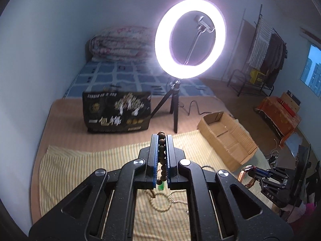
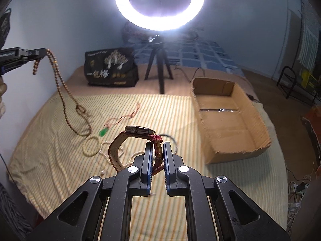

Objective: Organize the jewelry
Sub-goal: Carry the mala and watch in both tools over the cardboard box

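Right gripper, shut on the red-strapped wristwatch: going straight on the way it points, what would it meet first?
Probably the yellow striped cloth beyond the red-strapped wristwatch held in the right gripper. The open brown cardboard box sits off to the right of that line; depth is unclear.

Right tongs [image 2: 157, 146] clamp a red-strapped watch [image 2: 138, 130] above the striped cloth [image 2: 60, 140].
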